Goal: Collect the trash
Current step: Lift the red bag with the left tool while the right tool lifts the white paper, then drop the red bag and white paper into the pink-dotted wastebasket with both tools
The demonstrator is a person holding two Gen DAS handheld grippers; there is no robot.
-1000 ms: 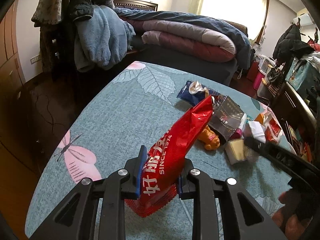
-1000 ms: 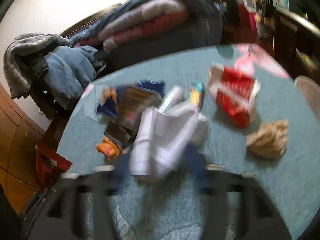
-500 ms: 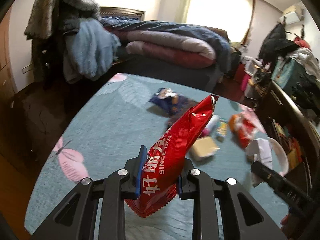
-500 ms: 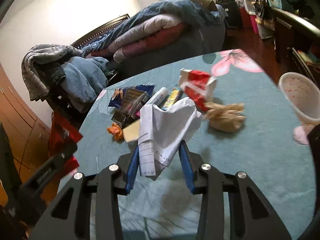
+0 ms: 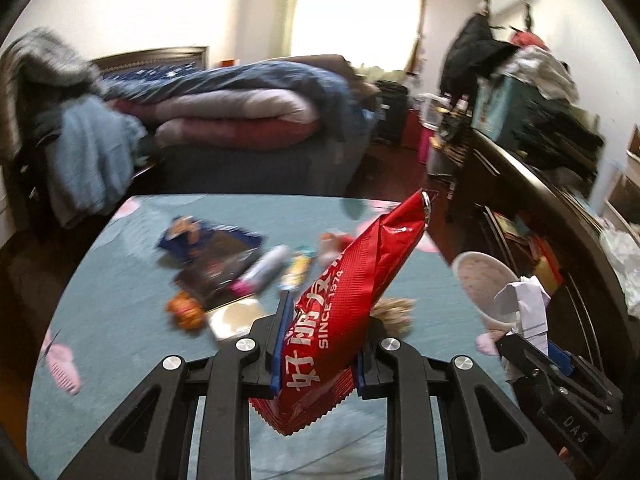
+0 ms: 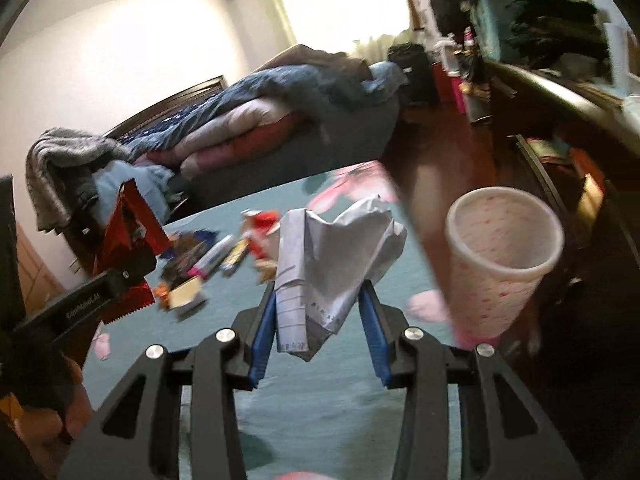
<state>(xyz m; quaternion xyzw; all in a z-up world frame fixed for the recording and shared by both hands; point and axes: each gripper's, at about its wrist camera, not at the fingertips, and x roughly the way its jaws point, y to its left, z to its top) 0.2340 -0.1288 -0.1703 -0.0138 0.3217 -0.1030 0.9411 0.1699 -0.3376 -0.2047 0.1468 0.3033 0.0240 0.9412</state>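
Observation:
My left gripper [image 5: 320,332] is shut on a red snack bag [image 5: 352,300], which sticks up and to the right above the teal table [image 5: 120,320]. My right gripper [image 6: 318,296] is shut on a crumpled white lined paper [image 6: 332,256]. A white bin with pink dots [image 6: 496,300] stands just off the table's right edge, to the right of that paper. In the left wrist view the right gripper [image 5: 536,344] and its paper [image 5: 524,304] hang in front of the bin [image 5: 480,276]. The right wrist view shows the left gripper [image 6: 120,276] with the red bag [image 6: 128,232] at the left.
Loose trash lies mid-table: a blue wrapper [image 5: 208,236], a tube [image 5: 264,270], an orange lump [image 5: 186,312], a brown paper wad [image 5: 394,312], a red pack [image 6: 264,228]. A bed with quilts [image 5: 240,120] is behind. A dark cluttered dresser [image 5: 540,184] runs along the right.
Both grippers have swung right across the table and risen a little, each still holding its load. The white bin has come much closer in both views.

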